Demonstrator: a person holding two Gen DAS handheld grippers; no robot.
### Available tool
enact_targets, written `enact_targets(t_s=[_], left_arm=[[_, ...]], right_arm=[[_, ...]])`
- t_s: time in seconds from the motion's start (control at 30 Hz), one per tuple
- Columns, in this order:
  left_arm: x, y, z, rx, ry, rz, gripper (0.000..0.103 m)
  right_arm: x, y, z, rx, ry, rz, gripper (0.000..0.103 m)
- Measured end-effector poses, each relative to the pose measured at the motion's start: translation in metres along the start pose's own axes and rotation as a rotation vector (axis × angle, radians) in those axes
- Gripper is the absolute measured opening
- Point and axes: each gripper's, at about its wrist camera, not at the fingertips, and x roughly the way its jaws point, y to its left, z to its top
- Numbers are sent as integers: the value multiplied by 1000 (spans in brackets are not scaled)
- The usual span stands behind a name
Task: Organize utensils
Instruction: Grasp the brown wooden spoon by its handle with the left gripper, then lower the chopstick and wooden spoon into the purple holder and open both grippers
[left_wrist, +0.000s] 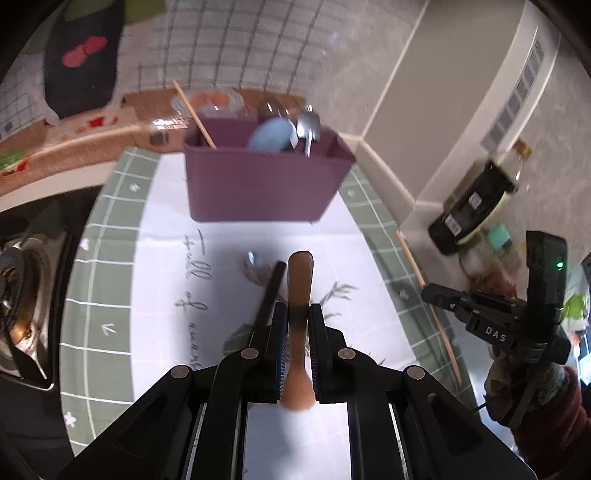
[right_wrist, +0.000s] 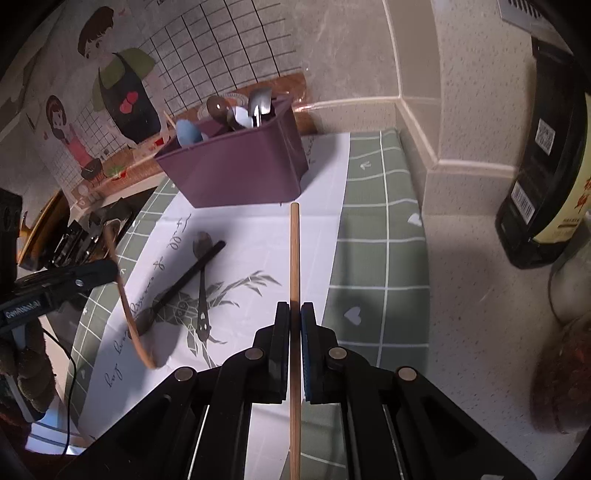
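Left gripper (left_wrist: 298, 321) is clamped on a wooden spoon (left_wrist: 300, 288), handle pointing forward toward the purple bin (left_wrist: 266, 184), bowl end back by the camera. Right gripper (right_wrist: 294, 314) is squeezed onto a chopstick (right_wrist: 294, 258), also aimed lengthwise at the bin, above the table (right_wrist: 461, 295).

Matte black linkage tool (left_wrist: 298, 332) with round brass-coloured pivot pins and blue ribbed pads (left_wrist: 282, 350); dark red patterned sleeve (left_wrist: 546, 417) behind the other black tool (left_wrist: 430, 295).
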Motion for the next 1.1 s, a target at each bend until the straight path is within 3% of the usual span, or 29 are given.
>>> enact_targets(t_s=[0.17, 0.37, 0.5, 0.6, 0.67, 0.8, 0.93, 1.1], left_arm=[[-15, 8, 4, -30, -52, -14, 11], [-47, 8, 29, -22, -155, -24, 11], [-100, -2, 87, 22, -334, -16, 11], [-125, -3, 121, 34, -437, 8, 11], [-129, 1, 137, 25, -465, 13, 11], [-111, 22, 163, -23, -455, 8, 11], [-72, 44, 176, -60, -395, 5, 11], [-28, 56, 177, -70, -323, 27, 11]], right_arm=[[-1, 5, 9, -7, -16, -15, 6], [-20, 23, 39, -41, -124, -2, 6], [-73, 51, 104, -98, -360, 11, 6], [-109, 70, 142, -143, -549, 36, 6], [-119, 78, 159, -164, -621, 40, 6], [-106, 80, 182, -160, -642, 78, 6], [-65, 78, 199, -145, -604, 54, 6], [-8, 70, 212, -117, -561, 92, 6]])
